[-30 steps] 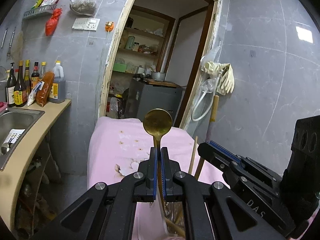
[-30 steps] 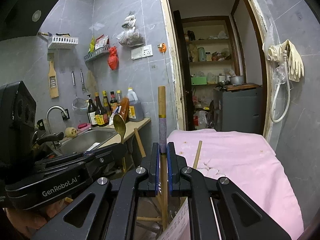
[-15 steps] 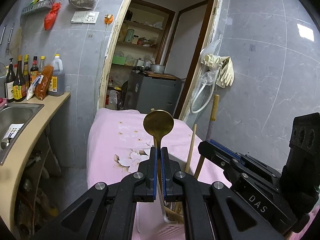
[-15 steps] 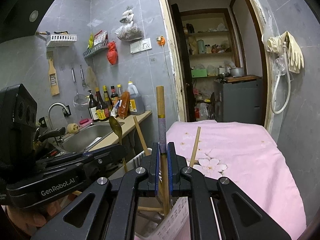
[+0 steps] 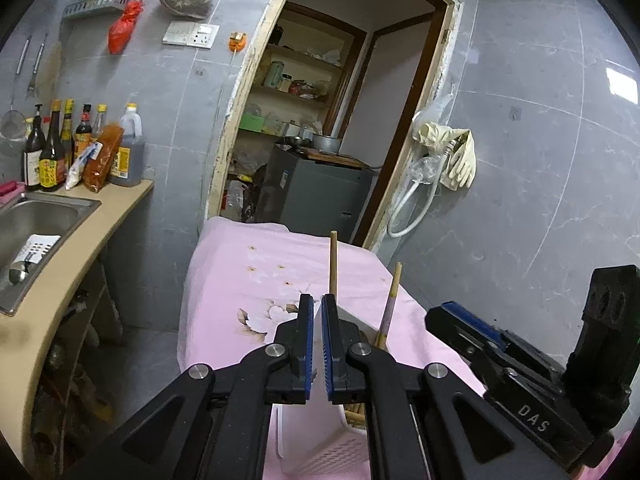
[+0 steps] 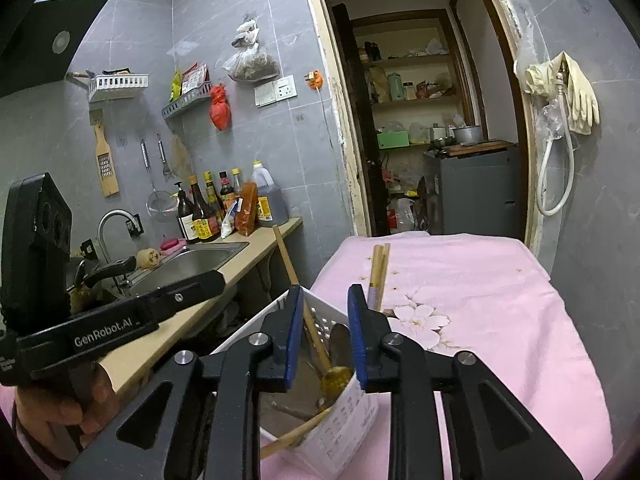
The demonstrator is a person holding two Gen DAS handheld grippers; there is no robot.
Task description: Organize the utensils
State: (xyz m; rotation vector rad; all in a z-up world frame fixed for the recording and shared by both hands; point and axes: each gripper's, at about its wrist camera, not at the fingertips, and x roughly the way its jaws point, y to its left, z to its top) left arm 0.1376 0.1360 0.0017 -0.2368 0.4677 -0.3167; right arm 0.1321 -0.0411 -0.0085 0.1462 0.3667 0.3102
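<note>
A white slotted utensil basket (image 6: 352, 408) stands on the pink flowered cloth (image 6: 480, 304), directly under both grippers; it also shows in the left wrist view (image 5: 320, 448). Inside lie a brass spoon (image 6: 335, 376), wooden chopsticks (image 6: 378, 276) and other wooden handles. Two chopsticks (image 5: 333, 268) stick up past the left gripper. My left gripper (image 5: 314, 344) is empty, its jaws a narrow gap apart. My right gripper (image 6: 325, 332) is open and empty above the basket.
A kitchen counter with a steel sink (image 5: 36, 220) and sauce bottles (image 5: 56, 152) runs along the left. A doorway to a pantry (image 5: 320, 140) lies ahead. Rubber gloves and a hose (image 5: 448, 160) hang on the right wall.
The left gripper let go of the brass spoon and the right gripper let go of the chopstick; both now sit in the basket. The right jaws opened wide and both views tilted down.
</note>
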